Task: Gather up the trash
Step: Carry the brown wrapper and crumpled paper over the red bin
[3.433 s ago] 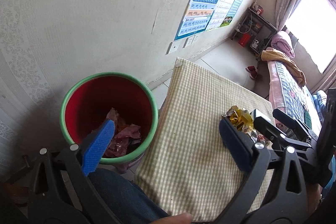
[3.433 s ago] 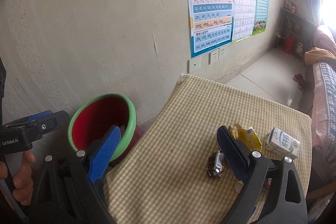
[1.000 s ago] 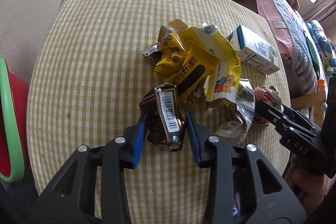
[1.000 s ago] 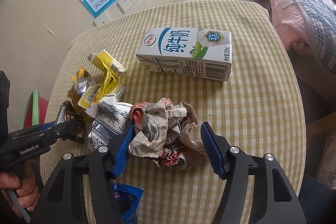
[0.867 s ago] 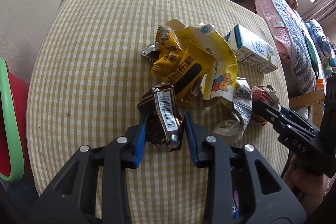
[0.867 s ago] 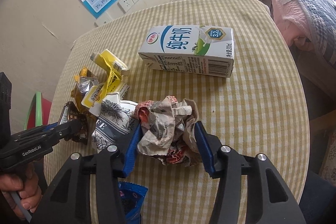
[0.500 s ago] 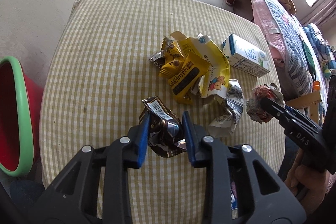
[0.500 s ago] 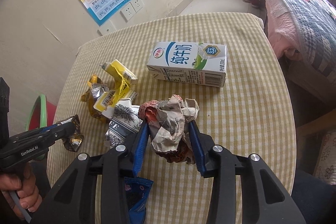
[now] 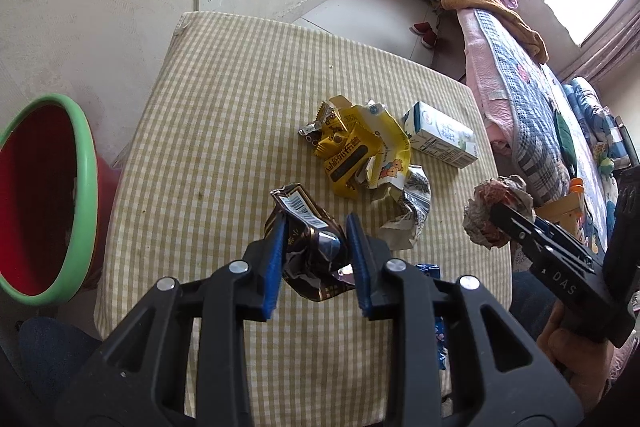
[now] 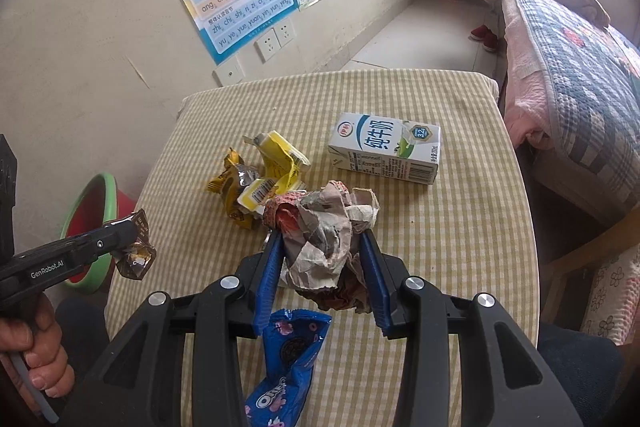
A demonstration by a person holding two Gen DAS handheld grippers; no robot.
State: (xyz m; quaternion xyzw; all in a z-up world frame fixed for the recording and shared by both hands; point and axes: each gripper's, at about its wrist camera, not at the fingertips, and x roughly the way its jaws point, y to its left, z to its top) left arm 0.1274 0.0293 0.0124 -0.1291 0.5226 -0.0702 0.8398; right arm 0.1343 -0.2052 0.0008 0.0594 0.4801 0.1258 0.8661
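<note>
Left gripper (image 9: 316, 259) clamped on brown foil wrapper (image 9: 308, 227), right gripper (image 10: 324, 267) clamped on crumpled paper wad (image 10: 324, 231), both clear above checked table (image 9: 224, 131); red bin (image 9: 36, 195) beyond left edge.

Both claws raised over the bench (image 9: 224, 115), each clamped on a piece of trash.

The left claw (image 9: 316, 247) tilts steeply down, its blue pads pinching a brown wrapper (image 9: 310, 251) above the bench's near side. The right claw (image 10: 324, 259), also angled down, grips a crumpled paper wad (image 10: 324, 227) on both sides over the bench. A hand (image 10: 28, 355) grasps the left claw's handle; another hand (image 9: 568, 343) holds the right one.
</note>
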